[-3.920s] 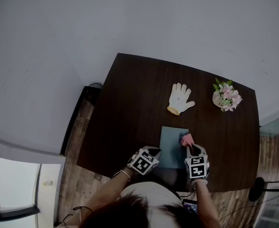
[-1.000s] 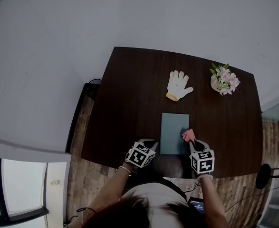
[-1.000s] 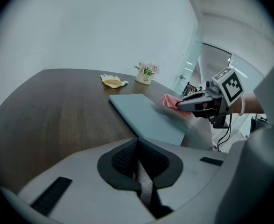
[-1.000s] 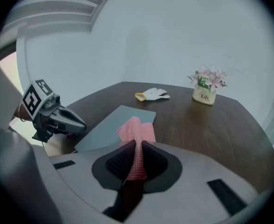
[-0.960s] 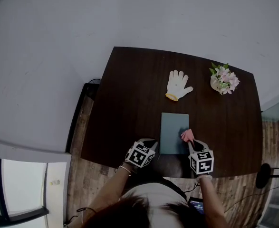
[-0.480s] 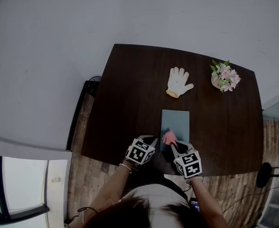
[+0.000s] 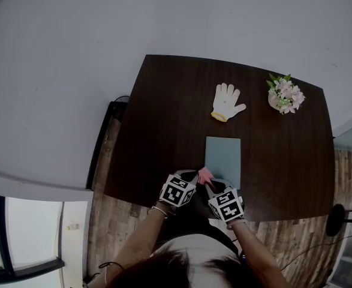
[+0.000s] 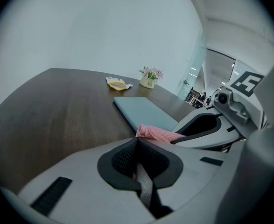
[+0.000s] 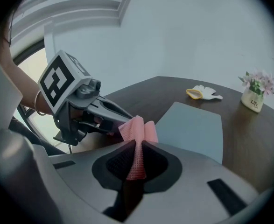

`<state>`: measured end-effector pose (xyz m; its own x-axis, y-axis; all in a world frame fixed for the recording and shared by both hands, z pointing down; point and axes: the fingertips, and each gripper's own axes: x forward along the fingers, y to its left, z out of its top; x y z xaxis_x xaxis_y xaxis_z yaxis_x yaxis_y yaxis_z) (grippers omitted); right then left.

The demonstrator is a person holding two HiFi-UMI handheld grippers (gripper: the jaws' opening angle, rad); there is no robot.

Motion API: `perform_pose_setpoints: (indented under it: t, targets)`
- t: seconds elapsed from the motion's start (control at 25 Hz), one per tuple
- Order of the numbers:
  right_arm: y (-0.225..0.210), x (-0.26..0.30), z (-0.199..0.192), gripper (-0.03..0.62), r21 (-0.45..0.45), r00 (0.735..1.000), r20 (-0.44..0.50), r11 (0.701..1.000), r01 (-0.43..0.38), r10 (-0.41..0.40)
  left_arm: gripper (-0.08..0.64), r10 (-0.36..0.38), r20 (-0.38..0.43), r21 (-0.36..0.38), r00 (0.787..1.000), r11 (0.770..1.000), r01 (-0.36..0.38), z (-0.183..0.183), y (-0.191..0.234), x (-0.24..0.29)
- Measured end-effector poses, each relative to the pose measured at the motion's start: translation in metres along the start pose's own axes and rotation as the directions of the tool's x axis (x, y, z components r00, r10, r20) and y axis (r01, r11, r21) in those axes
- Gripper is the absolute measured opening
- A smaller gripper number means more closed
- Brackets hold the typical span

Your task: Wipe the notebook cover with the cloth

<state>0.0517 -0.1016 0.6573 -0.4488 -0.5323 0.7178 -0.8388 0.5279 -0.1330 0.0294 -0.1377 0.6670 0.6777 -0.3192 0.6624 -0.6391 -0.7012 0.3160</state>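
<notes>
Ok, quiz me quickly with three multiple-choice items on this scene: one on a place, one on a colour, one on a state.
1. Where does the white glove lie?
A) on the table, beyond the notebook's far edge
B) on top of the notebook
C) at the table's near edge
2. What colour is the cloth?
A) blue
B) white
C) pink
3. The right claw is:
A) open and empty
B) shut on the cloth
C) shut on the notebook
Answers: 1 A, the white glove lies past the notebook, apart from it. 2 C, the cloth shows pink in every view. 3 B, the cloth is pinched between its jaws.
</notes>
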Motion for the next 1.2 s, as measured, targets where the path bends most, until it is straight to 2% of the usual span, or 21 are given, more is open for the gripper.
perform_pose_setpoints:
  t: [0.16,1.0,1.2]
  targets:
    - [-0.002,0.002,-0.008,0.041,-0.018,0.999,-0.028,1.000,0.015,-0.016,0.018,0.003,-0.011,0.030,1.000,1.000,-0.002,-0.003,-0.003,0.001]
    - [-0.051,-0.035,-0.045,0.041,0.110,0.991,-0.030,0.985,0.131,-0.128,0.018,-0.002,-0.002,0.010,1.000,1.000,0.002,-0.004,-0.004,-0.001]
    - [-0.067,-0.048,-0.057,0.041,0.142,0.986,-0.032,0.975,0.168,-0.165,0.018,0.006,-0.007,0.033,1.000,0.999,-0.005,-0.005,-0.006,0.000]
